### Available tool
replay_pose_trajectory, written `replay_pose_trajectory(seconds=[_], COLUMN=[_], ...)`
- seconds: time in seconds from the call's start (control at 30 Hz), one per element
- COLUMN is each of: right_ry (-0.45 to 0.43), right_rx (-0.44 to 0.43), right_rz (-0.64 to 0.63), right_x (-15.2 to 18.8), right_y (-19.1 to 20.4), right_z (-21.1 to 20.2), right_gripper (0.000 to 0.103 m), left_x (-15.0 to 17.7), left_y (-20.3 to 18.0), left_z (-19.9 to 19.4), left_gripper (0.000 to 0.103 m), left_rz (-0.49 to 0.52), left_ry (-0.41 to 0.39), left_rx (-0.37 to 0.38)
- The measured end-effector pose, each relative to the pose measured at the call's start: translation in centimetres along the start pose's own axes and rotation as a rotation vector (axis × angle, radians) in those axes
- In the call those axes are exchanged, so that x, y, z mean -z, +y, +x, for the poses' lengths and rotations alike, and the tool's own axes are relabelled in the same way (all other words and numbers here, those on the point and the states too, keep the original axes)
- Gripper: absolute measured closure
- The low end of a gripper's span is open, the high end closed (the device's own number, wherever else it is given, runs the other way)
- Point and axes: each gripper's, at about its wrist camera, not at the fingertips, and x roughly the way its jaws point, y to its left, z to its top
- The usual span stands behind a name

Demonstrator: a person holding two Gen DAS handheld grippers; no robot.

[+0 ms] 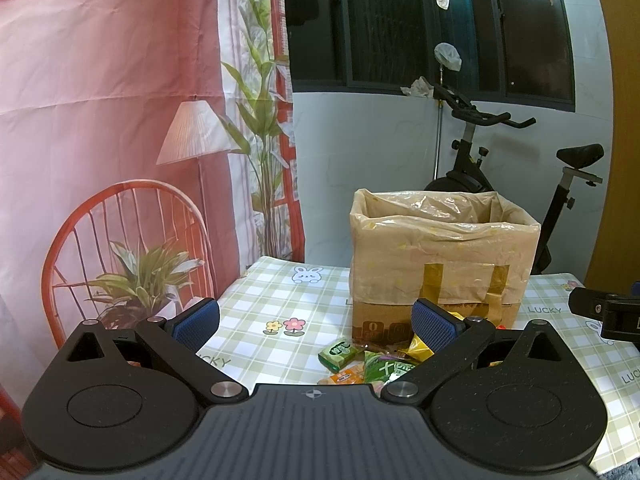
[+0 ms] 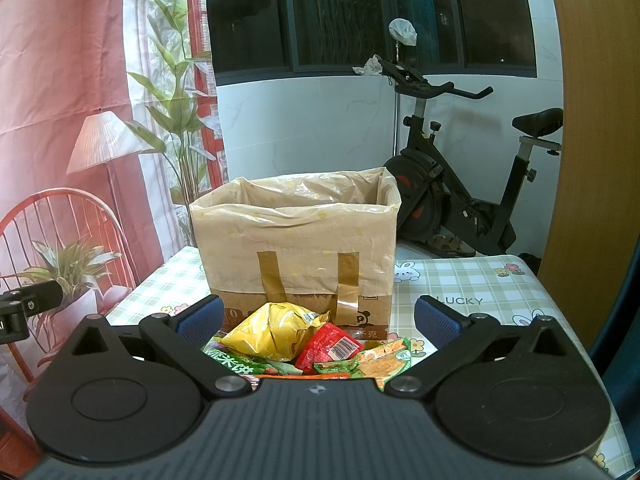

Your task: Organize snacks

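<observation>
your left gripper (image 1: 316, 322) is spread wide with nothing between its blue pads (image 1: 434, 322), hovering over the checked tablecloth (image 1: 256, 296). your right gripper (image 2: 318, 318) is just as wide and empty, looking straight over the snack pile. the snacks sit on the table right at the foot of the cardboard box (image 2: 296, 248), which stands upright with a plastic liner folded over its rim and taped down. nearest the box is a puffy yellow bag (image 2: 276, 332), a red packet (image 2: 328, 348) touching its right side, an orange-and-green pack (image 2: 384, 364) beside that. from the left view, a small green packet (image 1: 338, 354) lies apart on the left of the pile. an exercise bike (image 2: 452, 184) stands behind the table.
</observation>
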Motion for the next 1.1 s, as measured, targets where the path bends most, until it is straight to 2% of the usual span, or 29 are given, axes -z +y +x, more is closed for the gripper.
replay_pose_trajectory(seconds=[0.47,0.77,0.93,1.1], right_ry=[-0.004,-0.13,-0.174,-0.191], right_rx=[-0.008,-0.012,-0.033,-0.019], right_rz=[0.013,0.066,0.105,0.092], right_x=[0.2,-1.2,-1.9,-0.9], right_y=[-0.2,-2.6,-4.2,-4.4], right_z=[0.2,1.6,3.2,4.6], right_gripper=[0.0,0.0,0.0,0.0], left_x=[-0.1,-1.2,-1.0,0.9], left_y=[0.7,1.7,1.5,0.3], left_z=[1.1,4.6,6.5,8.8], left_gripper=[0.0,0.001,0.001,0.001], left_rz=[-0.013,-0.043,-0.062,-0.068], left_ry=[0.011,-0.017,-0.03,0.008], left_rx=[-0.018,-0.059,-0.026,0.064])
